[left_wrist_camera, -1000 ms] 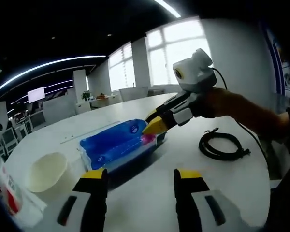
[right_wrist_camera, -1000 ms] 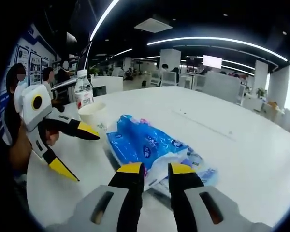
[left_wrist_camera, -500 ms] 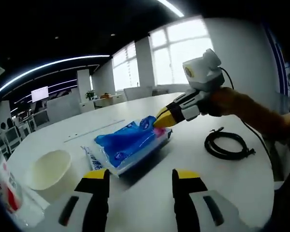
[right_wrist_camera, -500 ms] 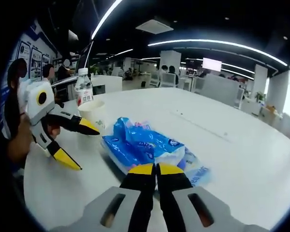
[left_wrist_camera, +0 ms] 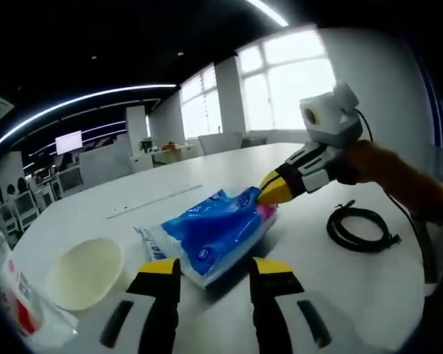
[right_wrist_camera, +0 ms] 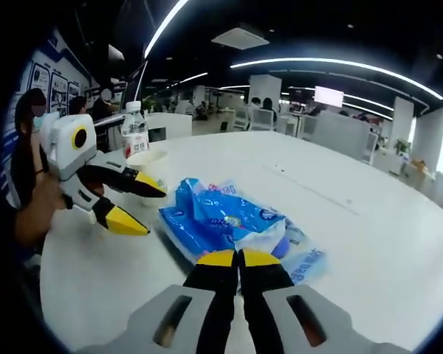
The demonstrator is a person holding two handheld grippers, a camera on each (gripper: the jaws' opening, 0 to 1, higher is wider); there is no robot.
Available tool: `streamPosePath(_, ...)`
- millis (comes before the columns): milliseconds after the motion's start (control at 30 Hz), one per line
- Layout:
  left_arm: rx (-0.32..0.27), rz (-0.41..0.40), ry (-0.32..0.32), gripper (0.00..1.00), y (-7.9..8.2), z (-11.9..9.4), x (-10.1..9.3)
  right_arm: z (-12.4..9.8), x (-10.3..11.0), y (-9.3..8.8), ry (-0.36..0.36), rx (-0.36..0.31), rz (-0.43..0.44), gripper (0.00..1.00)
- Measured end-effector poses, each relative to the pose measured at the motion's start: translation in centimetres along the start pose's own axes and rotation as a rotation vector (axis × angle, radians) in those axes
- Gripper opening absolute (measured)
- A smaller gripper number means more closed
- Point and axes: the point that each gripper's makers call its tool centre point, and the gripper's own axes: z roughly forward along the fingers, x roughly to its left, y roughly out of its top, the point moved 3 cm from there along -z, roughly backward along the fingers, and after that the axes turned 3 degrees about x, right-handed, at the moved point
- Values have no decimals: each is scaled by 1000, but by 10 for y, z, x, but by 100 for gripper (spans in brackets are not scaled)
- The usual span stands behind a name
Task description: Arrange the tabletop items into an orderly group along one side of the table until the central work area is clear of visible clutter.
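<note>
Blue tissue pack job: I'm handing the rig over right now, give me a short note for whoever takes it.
Right gripper: shut on the corner of the blue tissue pack, tilting that end off the white table.
Left gripper: open, holding nothing, just short of the pack's near end.
Paper cup and water bottle stand close together at one side of the table. The coiled black cable lies on the opposite side, apart from them.
Done: the pack is gripped.
Left: the pack sits mid-table; probably carry it over beside the cup and bottle, then bring the cable.
</note>
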Motion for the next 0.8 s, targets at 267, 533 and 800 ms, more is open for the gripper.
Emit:
streamPosePath(267,38,27,32,20,-4,8,7,-1,3,-4,5,-1,4,0)
streamPosePath(533,25,64,47,2,-3,5,9,-3,6,-5,13,-9,16,0)
streamPosePath(800,21,73,34,0,-1,6,7,-6,0,-2,14,-23,15,0)
